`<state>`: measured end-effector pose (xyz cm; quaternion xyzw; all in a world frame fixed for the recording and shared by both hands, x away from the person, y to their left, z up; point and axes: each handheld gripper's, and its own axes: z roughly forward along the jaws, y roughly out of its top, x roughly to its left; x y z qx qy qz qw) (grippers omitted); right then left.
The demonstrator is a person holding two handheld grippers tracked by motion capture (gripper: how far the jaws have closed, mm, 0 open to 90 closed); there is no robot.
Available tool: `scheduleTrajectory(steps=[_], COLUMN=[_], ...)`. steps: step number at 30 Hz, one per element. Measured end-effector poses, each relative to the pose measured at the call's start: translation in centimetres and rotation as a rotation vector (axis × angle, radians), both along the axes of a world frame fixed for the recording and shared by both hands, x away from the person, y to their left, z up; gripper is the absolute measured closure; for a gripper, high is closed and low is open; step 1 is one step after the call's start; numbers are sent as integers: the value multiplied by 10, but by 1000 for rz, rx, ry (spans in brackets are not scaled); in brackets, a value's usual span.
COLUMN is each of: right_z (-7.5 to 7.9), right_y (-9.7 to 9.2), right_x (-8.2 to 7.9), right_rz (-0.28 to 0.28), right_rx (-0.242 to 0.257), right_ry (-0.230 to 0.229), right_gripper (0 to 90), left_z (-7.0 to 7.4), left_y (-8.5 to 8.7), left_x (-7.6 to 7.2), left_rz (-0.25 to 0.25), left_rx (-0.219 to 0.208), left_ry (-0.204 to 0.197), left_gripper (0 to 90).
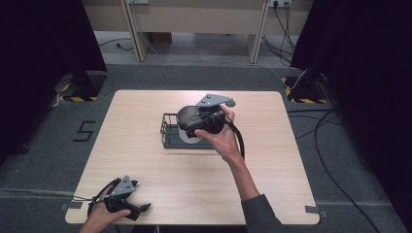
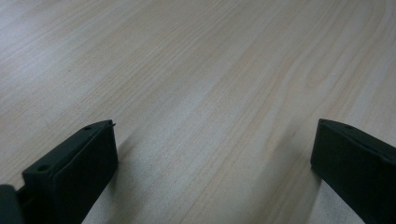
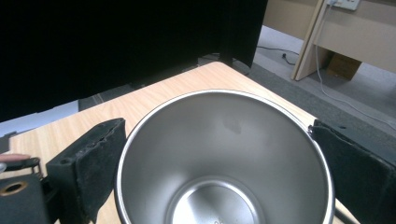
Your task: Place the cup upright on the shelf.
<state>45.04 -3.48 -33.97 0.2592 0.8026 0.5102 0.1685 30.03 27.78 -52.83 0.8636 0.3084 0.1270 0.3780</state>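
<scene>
A shiny steel cup (image 3: 224, 154) sits between the two black jaws of my right gripper (image 3: 217, 127), its mouth towards the camera and both pads against its rim. From above, the right gripper (image 1: 188, 129) holds the cup (image 1: 188, 138) over a black wire basket (image 1: 166, 130) at the middle of the wooden table (image 1: 145, 160). My left gripper (image 1: 141, 196) rests at the table's near left corner in a hand, jaws pointing right. In its own view the left gripper (image 2: 215, 135) stands open over bare wood with nothing between the jaws.
Black curtains flank the table on both sides. Cables (image 1: 330, 160) run over the grey floor at the right. Wooden desk legs (image 1: 133, 34) stand beyond the far edge. A floor marking "5" (image 1: 83, 130) lies left of the table.
</scene>
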Motion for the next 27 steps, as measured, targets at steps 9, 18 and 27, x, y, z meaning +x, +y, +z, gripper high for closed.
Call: scheduleTrajectory(steps=[9, 18, 27], right_z=[3, 2, -5], right_y=[6, 12, 16], right_x=[21, 38, 50], right_rz=[-19, -30, -40], right_rx=[2, -13, -24], right_ry=[5, 12, 20], right_gripper=[62, 62, 62], left_z=[0, 0, 0], left_y=[0, 0, 0], left_x=[0, 0, 0], left_rz=[0, -1, -1], left_rx=[0, 0, 0], left_ry=[0, 0, 0], left_gripper=[0, 0, 0])
